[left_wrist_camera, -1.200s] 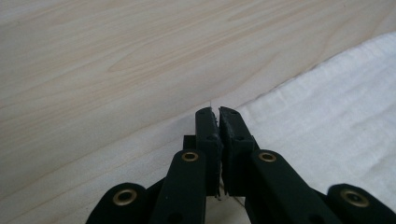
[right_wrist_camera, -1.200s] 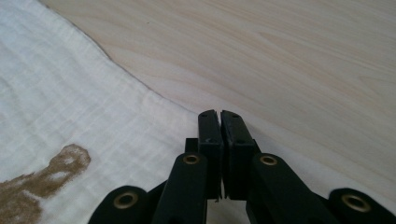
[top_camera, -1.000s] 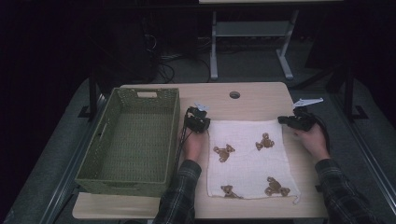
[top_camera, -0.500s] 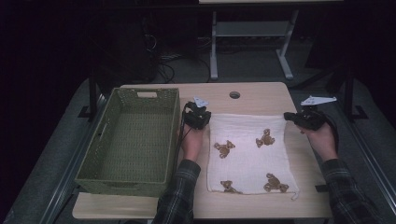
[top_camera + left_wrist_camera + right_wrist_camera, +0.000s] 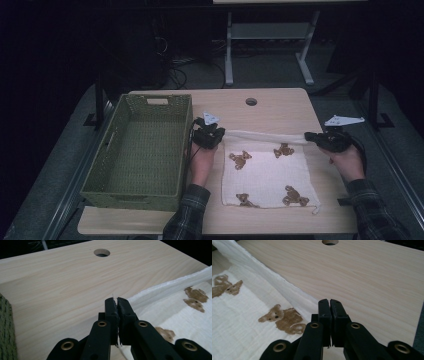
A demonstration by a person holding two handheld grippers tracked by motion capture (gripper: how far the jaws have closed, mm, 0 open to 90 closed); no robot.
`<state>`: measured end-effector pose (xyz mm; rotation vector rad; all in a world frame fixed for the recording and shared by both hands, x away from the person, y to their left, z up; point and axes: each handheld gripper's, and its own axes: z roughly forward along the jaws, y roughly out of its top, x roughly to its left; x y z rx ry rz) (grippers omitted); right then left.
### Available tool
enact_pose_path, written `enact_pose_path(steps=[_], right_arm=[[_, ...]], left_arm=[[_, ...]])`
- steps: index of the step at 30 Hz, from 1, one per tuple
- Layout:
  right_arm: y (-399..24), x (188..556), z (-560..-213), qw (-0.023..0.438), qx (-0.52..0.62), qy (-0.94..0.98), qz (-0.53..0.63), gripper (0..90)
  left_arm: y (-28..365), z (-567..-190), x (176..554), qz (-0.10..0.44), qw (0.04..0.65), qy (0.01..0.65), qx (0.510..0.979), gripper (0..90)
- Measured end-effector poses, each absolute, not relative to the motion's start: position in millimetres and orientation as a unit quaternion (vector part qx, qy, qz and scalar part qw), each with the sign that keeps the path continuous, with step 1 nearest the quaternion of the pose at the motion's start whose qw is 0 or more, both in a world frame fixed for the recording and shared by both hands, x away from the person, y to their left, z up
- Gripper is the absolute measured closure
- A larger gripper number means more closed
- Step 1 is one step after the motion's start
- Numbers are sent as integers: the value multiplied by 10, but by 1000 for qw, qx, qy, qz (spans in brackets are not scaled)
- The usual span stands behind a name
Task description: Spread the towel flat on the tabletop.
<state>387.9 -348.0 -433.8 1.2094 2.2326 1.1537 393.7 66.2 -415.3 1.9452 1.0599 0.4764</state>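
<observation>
Lifting cloth [image 5: 265,170] far edge higher, both tools clamped since.

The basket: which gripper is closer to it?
Left. The left gripper sits just beside the basket, at the cloth's near corner. The right gripper is across the cloth, at its far corner.

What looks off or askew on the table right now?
Nothing damaged or spilled. The cloth is not flat: its far edge is lifted taut between the left gripper and right gripper, both shut on its corners. The green basket sits square.
</observation>
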Motion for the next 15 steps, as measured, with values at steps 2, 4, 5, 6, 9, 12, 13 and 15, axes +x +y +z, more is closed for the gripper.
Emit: enact_pose_path(steps=[2, 4, 5, 6, 9, 12, 13, 15], right_arm=[[-3483, 3841, -4352, 181, 428, 784, 411, 874], [-3473, 3799, -4371, 168, 425, 790, 409, 874], [-3462, 3777, -4383, 172, 426, 791, 404, 874], [-3455, 3749, -4392, 183, 425, 790, 403, 875], [-3446, 3714, -4387, 175, 425, 792, 403, 876], [-3436, 3646, -4354, 171, 422, 794, 403, 876], [-3438, 3630, -4344, 179, 422, 792, 404, 877], [-3449, 3610, -4328, 176, 422, 789, 409, 877]], left_arm=[[650, -4160, 3890, 190, 423, 421, 780, 872], [651, -4177, 3851, 188, 425, 421, 779, 871], [655, -4188, 3836, 186, 425, 421, 779, 872], [661, -4200, 3824, 183, 427, 422, 778, 872], [669, -4220, 3797, 178, 429, 425, 777, 872], [673, -4251, 3740, 173, 430, 423, 779, 871], [676, -4256, 3724, 171, 429, 422, 780, 871], [680, -4271, 3692, 169, 428, 423, 780, 871]])
